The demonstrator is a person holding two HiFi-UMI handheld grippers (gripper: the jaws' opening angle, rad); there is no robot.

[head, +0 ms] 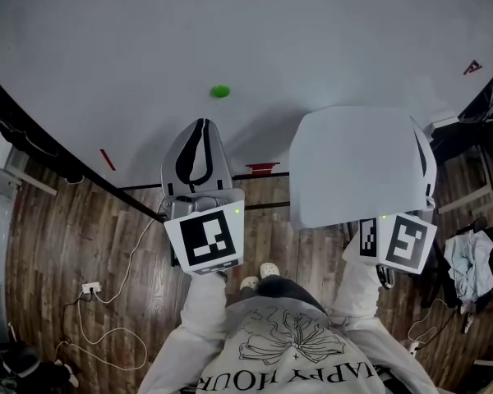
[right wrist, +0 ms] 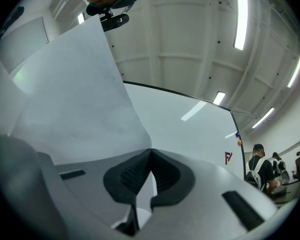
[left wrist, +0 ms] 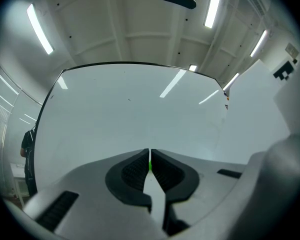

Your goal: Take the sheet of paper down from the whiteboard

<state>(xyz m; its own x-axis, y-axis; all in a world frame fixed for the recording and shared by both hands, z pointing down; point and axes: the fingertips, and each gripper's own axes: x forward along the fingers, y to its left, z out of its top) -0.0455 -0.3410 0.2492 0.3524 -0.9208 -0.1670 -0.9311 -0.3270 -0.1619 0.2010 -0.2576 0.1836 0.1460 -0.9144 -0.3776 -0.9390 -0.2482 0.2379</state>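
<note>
Paper (head: 357, 162): off board (head: 230, 31), pinched in closed jaws of right gripper (right wrist: 150, 155).
Left gripper (left wrist: 150, 160): jaws together, empty.
Magnet (head: 220, 91): green, on board just beyond it.

Whiteboard (head: 312, 31): green magnet (head: 220, 91) on it. Wood floor (head: 57, 245): white cable (head: 130, 263).

The whiteboard (head: 230, 31) was plain white. A small green magnet (head: 220, 92) sat on it just ahead of the jaw tips of the left gripper (head: 199, 130). That gripper was light grey, with black ribbed pads (left wrist: 132, 171). The sheet of paper (head: 357, 167) between the jaws of the right gripper (right wrist: 150, 156) was white too. The cube (head: 207, 240) on each gripper had black and white squares. Off to the right of the right jaws, a red letter (right wrist: 228, 158) showed on the board. The floor (head: 82, 236) was streaky brown wood.
</note>
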